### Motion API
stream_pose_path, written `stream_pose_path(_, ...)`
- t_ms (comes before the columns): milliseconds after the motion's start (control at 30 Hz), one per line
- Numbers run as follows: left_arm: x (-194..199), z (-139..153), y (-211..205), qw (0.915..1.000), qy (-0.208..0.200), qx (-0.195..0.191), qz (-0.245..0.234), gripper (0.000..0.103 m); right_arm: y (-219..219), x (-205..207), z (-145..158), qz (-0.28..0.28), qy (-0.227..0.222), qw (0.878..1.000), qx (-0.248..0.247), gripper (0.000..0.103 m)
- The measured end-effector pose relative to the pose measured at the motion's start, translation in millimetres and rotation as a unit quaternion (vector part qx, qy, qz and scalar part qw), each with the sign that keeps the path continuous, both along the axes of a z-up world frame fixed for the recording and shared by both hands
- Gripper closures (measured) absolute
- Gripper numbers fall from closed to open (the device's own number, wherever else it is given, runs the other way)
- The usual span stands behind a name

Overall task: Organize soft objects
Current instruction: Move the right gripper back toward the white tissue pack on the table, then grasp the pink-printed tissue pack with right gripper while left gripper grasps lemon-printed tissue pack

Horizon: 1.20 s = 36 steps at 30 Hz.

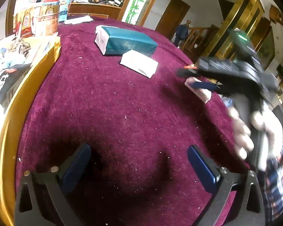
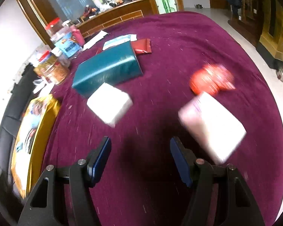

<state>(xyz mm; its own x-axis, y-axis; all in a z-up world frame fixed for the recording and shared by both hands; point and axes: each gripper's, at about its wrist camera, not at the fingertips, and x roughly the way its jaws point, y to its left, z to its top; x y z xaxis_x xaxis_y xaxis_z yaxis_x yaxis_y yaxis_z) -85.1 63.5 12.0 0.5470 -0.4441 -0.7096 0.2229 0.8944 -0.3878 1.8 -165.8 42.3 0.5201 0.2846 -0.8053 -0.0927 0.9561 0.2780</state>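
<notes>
— How many tissue packs lie on the cloth?
— Three: one big teal pack (image 2: 106, 71), one small white pack (image 2: 109, 104) beside it, one pinkish-white pack (image 2: 213, 124) to the right.
— And red packets?
— Two: a dark red one (image 2: 142, 46) behind the teal pack, a bright red one (image 2: 211, 80), blurred.
— Grippers?
— Two.

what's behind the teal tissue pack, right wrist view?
Behind the teal pack lie a dark red pouch and a pale blue-white packet, both flat on the cloth. The pack covers the packet's near edge and the pouch's near corner.
</notes>
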Motion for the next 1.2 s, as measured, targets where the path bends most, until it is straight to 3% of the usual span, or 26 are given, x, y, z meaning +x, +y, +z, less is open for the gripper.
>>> stream_pose_path(333,-2,0,5,0.9998,-0.003,-0.022,0.003,0.001,69,116,-11,0.001,0.021,0.999,-0.037,0.040)
stream_pose_path(400,-2,0,6,0.9997,-0.003,-0.026,0.004,0.001,78,123,-21,0.021,0.042,0.999,-0.025,0.046)
stream_pose_path(500,-2,0,6,0.9997,-0.003,-0.026,0.003,0.001,88,110,-25,0.084,0.079,0.993,0.033,0.047)
stream_pose_path(633,-2,0,7,0.9995,-0.002,-0.031,0.004,0.001,99,61,-24,0.191,0.131,0.967,0.107,0.047)
stream_pose_path(700,-3,0,10,0.9992,-0.003,-0.039,0.005,0.001,92,36,-9,0.220,0.113,0.962,0.112,0.046)
stream_pose_path(733,-3,0,12,0.9989,-0.002,-0.046,0.005,0.001,79,24,3,0.216,0.089,0.966,0.111,0.040)
stream_pose_path(767,-3,0,14,0.9986,-0.002,-0.052,0.006,0.001,65,19,12,0.197,0.070,0.972,0.108,0.028)
stream_pose_path(800,-3,-1,15,0.9983,-0.002,-0.057,0.007,0.001,44,13,23,0.158,0.042,0.982,0.094,0.023)
stream_pose_path(867,-3,0,14,0.9984,-0.002,-0.056,0.007,0.001,3,5,39,0.066,-0.021,0.997,0.031,0.020)
stream_pose_path(933,-3,0,12,0.9988,-0.002,-0.048,0.007,0.001,-33,2,42,-0.004,-0.053,0.998,-0.027,0.020)
stream_pose_path(1033,-4,1,10,0.9993,0.000,-0.038,0.008,0.001,-76,7,23,-0.074,-0.045,0.994,-0.071,0.020)
stream_pose_path(1133,-5,7,7,0.9997,0.014,-0.021,0.006,0.001,-90,16,-1,-0.086,-0.021,0.994,-0.059,0.020)
stream_pose_path(1200,-3,21,5,1.0000,0.002,-0.001,0.002,0.001,-88,20,-9,-0.078,-0.021,0.995,-0.057,0.020)
